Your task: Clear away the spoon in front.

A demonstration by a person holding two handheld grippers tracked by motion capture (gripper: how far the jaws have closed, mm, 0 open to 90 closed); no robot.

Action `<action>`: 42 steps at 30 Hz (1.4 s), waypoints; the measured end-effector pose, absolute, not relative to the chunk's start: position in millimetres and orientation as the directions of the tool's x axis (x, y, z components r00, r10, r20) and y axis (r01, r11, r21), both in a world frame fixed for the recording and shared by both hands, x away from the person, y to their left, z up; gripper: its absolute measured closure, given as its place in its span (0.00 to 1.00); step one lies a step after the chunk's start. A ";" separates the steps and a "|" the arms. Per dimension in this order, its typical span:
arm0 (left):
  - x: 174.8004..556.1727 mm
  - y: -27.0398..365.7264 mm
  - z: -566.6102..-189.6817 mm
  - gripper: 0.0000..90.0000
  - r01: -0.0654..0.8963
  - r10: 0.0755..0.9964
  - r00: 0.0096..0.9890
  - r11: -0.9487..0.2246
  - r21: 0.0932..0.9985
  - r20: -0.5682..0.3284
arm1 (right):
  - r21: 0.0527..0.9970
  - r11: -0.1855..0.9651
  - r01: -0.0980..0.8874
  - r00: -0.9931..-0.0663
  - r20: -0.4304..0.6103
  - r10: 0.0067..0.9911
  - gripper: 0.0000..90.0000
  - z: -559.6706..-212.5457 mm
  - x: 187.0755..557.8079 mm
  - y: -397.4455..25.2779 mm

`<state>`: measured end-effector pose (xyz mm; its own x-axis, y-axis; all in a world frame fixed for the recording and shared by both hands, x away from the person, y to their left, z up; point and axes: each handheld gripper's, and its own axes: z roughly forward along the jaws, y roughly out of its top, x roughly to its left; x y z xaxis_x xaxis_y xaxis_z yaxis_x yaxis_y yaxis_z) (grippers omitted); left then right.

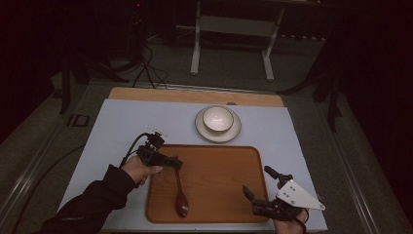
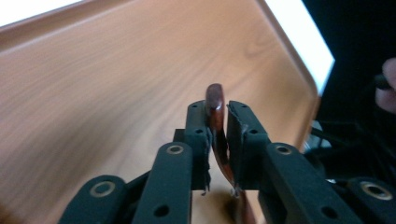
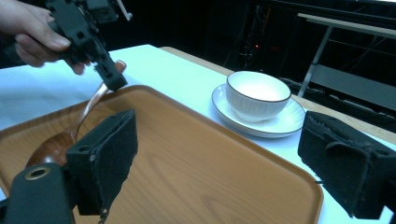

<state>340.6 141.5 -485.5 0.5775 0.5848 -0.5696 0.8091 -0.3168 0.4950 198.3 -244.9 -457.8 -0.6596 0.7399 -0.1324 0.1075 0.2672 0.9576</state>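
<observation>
Two tongs, one wooden spoon on the tray.
Left tongs are clamped on the spoon's handle tip — its bowl rests on the tray; right tongs are held wide apart — nothing gripped — over the tray's right edge.

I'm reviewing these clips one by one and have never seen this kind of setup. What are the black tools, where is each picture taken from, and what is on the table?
No robot here: a person holds a hand-operated two-jaw gripper in each hand. The high view looks down from above the person's side of the table. The other two pictures come from cameras riding on the grippers, looking along their black jaws.

On the pale table cover lies a wooden tray. Beyond it, a white bowl sits on a saucer.

The left gripper is shut on the handle end of a dark wooden spoon; its bowl end rests on the tray. The left gripper view shows the handle pinched between the pads. The right gripper is open, holding nothing, near the tray's right edge.
</observation>
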 end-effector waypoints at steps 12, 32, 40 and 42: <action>350.5 130.9 -515.1 0.82 0.817 0.653 0.548 -0.285 0.501 -0.522 | 0.958 0.266 0.105 -0.664 -0.132 0.736 0.13 -457.5 198.0 -244.9; 361.7 124.7 -532.4 0.64 0.802 0.744 0.515 -0.242 0.547 -0.426 | 0.957 0.270 0.110 -0.679 -0.126 0.723 0.13 -458.0 198.0 -243.6; 362.8 127.7 -528.5 0.54 0.781 0.752 0.521 -0.229 0.581 -0.403 | 0.957 0.270 0.108 -0.678 -0.128 0.724 0.13 -457.7 198.0 -244.0; 360.3 128.2 -524.2 0.54 0.771 0.755 0.526 -0.229 0.594 -0.392 | 0.957 0.270 0.108 -0.679 -0.127 0.723 0.13 -457.8 198.2 -244.1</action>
<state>360.3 128.2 -524.2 0.5259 0.7548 -0.3920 0.7712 -0.2289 0.5940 198.2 -244.1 -457.8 -0.6786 0.7234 -0.1270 0.1084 0.2696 0.9568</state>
